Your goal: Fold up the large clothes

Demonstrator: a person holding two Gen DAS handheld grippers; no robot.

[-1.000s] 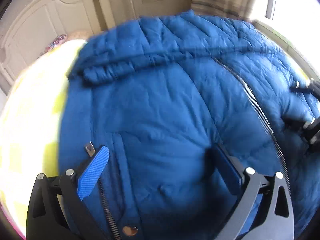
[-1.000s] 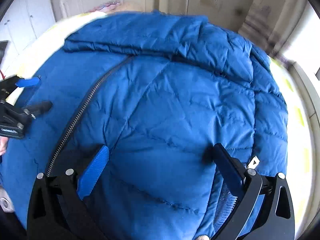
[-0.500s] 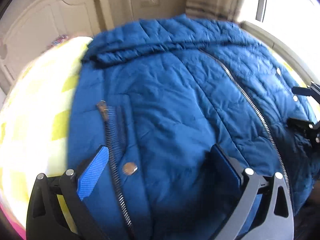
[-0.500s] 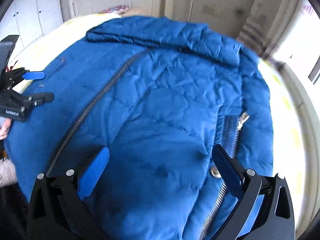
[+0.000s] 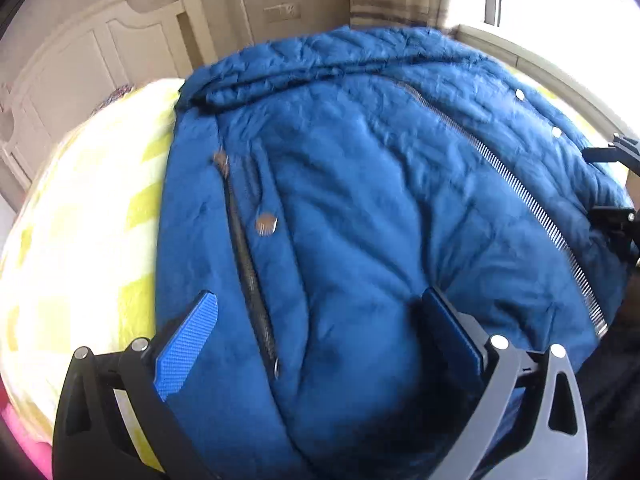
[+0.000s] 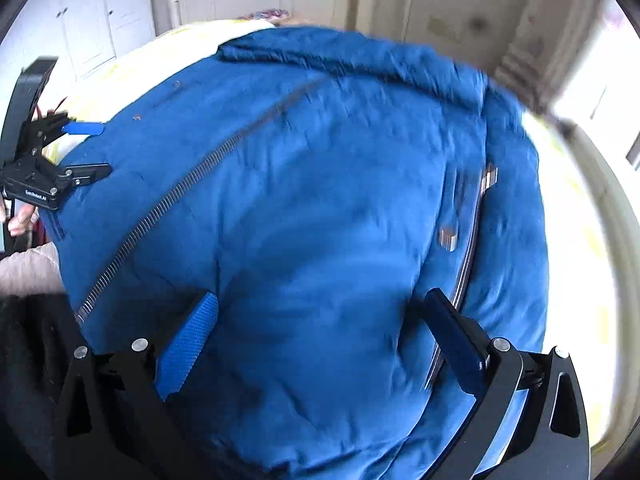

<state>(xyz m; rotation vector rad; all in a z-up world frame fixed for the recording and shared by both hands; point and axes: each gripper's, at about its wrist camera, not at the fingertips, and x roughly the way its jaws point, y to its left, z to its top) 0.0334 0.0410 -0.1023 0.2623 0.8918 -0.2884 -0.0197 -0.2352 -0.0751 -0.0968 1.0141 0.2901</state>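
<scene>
A large blue puffer jacket (image 5: 360,200) lies front-up on a bed, zipped along a silver centre zipper (image 5: 532,208), collar at the far end. My left gripper (image 5: 320,332) hovers open over the jacket's lower left part, beside a pocket zipper (image 5: 248,264) and a snap button (image 5: 266,224). My right gripper (image 6: 320,332) is open above the jacket (image 6: 320,200) on its lower right side, near the other pocket zipper (image 6: 468,248). Each gripper shows at the other view's edge: the right gripper (image 5: 616,184) and the left gripper (image 6: 76,152), both open.
The bed has a yellow-and-white checked cover (image 5: 80,240). A white headboard (image 5: 100,60) and wall stand behind it, a bright window (image 5: 560,20) at the right. A person's hand (image 6: 20,216) and dark clothing (image 6: 32,340) sit at the left edge.
Both grippers have pulled back and up from the jacket toward its hem, so more of the jacket and both pocket zippers have come into view. Both stay open.
</scene>
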